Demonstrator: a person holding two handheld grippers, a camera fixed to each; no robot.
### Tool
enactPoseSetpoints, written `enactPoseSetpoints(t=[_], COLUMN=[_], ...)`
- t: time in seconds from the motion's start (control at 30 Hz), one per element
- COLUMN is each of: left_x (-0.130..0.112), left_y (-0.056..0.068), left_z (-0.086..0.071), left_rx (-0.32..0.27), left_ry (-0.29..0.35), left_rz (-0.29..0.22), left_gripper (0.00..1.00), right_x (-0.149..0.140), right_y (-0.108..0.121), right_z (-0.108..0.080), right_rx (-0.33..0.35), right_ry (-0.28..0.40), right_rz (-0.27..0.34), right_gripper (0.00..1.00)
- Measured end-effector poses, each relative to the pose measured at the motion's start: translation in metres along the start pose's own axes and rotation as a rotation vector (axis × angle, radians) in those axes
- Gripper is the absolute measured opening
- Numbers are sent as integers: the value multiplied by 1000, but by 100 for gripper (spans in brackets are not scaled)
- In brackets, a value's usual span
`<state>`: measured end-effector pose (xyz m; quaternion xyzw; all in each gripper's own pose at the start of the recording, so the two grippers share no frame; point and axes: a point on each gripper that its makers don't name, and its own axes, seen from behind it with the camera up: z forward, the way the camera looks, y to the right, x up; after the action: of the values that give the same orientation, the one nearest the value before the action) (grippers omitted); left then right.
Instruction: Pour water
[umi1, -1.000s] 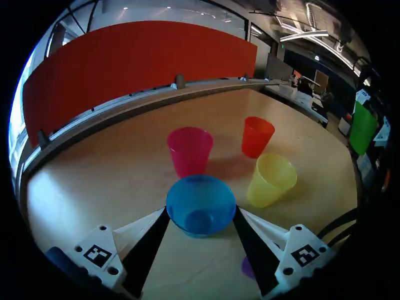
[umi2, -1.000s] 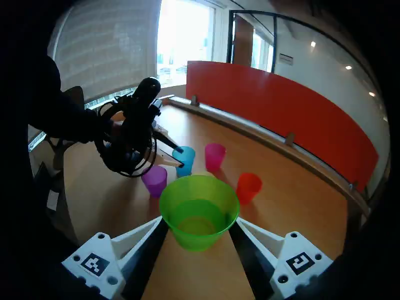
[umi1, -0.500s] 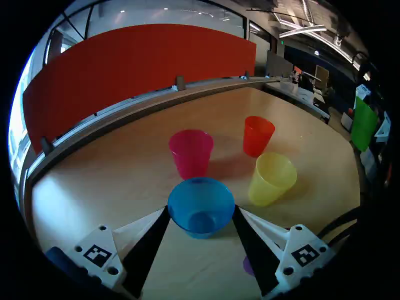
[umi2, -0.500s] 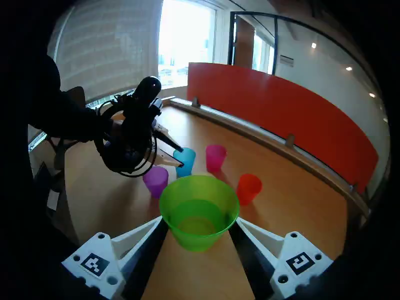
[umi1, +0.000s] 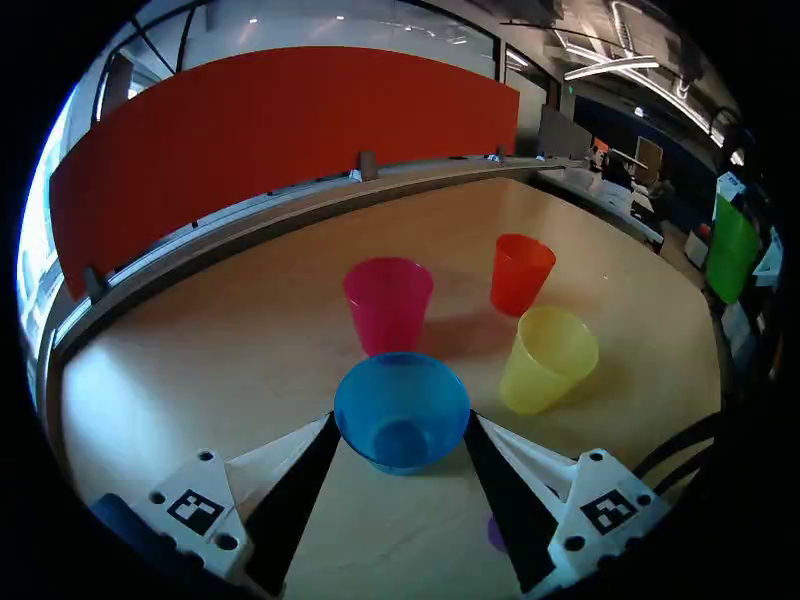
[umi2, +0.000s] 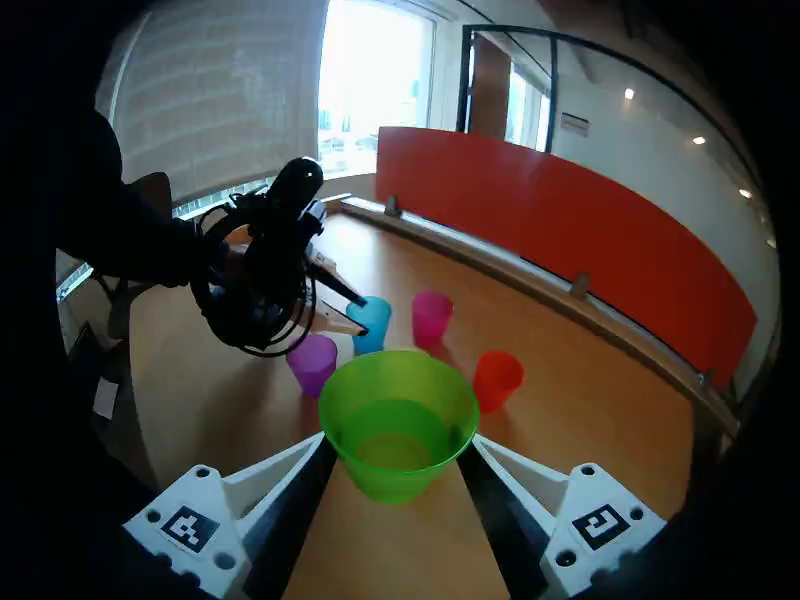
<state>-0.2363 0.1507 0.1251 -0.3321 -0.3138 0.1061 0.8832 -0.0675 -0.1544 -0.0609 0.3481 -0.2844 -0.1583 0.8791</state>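
Your right gripper (umi2: 400, 440) has the green cup (umi2: 398, 425) clamped between both fingers, upright and clear of the table (umi2: 600, 400), with a faint level line low inside it. The left gripper view shows that same cup from outside, far off at the right edge (umi1: 732, 248).

Your left gripper (umi1: 401, 420) is closed about as far, both fingers against the sides of the blue cup (umi1: 402, 410), mouth up. The right gripper view shows this grip from a distance (umi2: 345, 305), with the blue cup (umi2: 370, 322) low by the table and your dark sleeve (umi2: 120, 230) behind it.

Beyond the blue cup stand the pink cup (umi1: 388, 303), orange cup (umi1: 521, 273) and yellow cup (umi1: 548, 358). The purple cup (umi2: 312, 362) stands plainly just beside the blue one in the right gripper view; in the left gripper view it is a sliver (umi1: 495, 533) under a finger.
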Motion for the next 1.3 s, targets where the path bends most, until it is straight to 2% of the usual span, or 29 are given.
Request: enactPoseSetpoints(t=[0.2,0.6,0.87,1.1,1.3], left_x=[0,0,2,3,4], left_y=[4,-2,-1,1,11], left_z=[-1,0,0,-2,-5], left_rx=[-17,31,27,-7,-51], left_ry=[-9,-6,1,-2,0], left_rz=[15,35,34,-6,4], left_gripper=[87,90,90,90,90], right_x=[1,1,1,0,1], right_y=[0,-2,-3,-4,-4], right_z=[-1,0,1,1,1], right_rx=[0,4,8,10,12], right_ry=[1,2,2,1,2], right_rz=[-1,-1,1,2,3], right_gripper=[85,85,85,85,85])
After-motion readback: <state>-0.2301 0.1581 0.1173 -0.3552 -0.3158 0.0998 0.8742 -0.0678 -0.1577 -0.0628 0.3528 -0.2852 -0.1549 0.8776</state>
